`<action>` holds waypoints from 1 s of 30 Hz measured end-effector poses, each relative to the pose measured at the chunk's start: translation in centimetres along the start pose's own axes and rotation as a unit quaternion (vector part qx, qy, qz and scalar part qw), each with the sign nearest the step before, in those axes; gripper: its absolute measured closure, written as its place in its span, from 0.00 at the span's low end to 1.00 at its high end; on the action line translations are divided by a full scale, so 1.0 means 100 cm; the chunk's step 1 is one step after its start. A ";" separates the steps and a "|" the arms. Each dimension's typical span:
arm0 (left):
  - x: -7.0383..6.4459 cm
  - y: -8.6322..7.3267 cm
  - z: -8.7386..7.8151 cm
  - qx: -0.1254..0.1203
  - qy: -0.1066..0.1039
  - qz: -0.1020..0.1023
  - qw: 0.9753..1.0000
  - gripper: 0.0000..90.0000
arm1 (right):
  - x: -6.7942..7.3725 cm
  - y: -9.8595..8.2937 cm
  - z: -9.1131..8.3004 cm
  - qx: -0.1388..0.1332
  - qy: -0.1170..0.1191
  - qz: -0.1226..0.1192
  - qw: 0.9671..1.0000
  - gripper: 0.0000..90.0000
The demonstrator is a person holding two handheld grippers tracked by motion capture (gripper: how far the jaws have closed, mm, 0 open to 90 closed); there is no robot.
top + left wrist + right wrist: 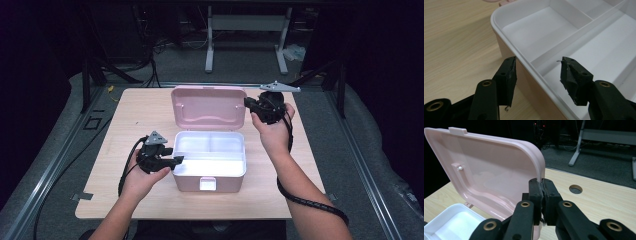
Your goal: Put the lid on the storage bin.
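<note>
A pink box stands mid-table, its pink lid raised upright at the back. Inside is a white divided tray with nothing in its compartments. My left gripper is open at the box's left wall. In the left gripper view this gripper straddles the rim, one jaw outside and one over the tray. My right gripper is at the lid's right edge. In the right gripper view it is shut on the lid's edge.
The wooden table has bare room left and right of the box, and a round cable hole near its far right. Behind it are dark floor, cables and a white desk frame.
</note>
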State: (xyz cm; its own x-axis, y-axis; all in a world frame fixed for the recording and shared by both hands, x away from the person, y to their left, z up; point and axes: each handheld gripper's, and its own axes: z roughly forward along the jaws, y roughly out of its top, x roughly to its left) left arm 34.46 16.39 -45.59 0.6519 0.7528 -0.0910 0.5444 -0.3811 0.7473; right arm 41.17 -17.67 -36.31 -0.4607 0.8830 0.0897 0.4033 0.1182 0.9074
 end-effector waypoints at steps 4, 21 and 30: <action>0.000 0.000 -0.001 0.000 -0.003 0.001 1.000 0.52 | 0.005 -0.004 -0.007 -0.006 -0.003 -0.009 1.000 0.97; 0.007 0.018 -0.038 -0.048 0.003 -0.004 0.999 0.51 | 0.031 -0.049 -0.042 -0.074 -0.021 -0.034 0.996 0.96; 0.014 0.029 -0.055 -0.064 0.022 0.003 0.998 0.52 | 0.044 -0.080 -0.050 -0.128 -0.045 -0.063 0.989 0.95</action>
State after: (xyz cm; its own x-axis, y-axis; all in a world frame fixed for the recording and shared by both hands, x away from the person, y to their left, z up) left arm 34.06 19.30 -39.87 0.6300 0.7743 -0.0594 0.4667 -0.3164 0.8259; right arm 31.98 -16.94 -41.09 -0.4181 0.9067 -0.0564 0.1286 0.1205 0.9844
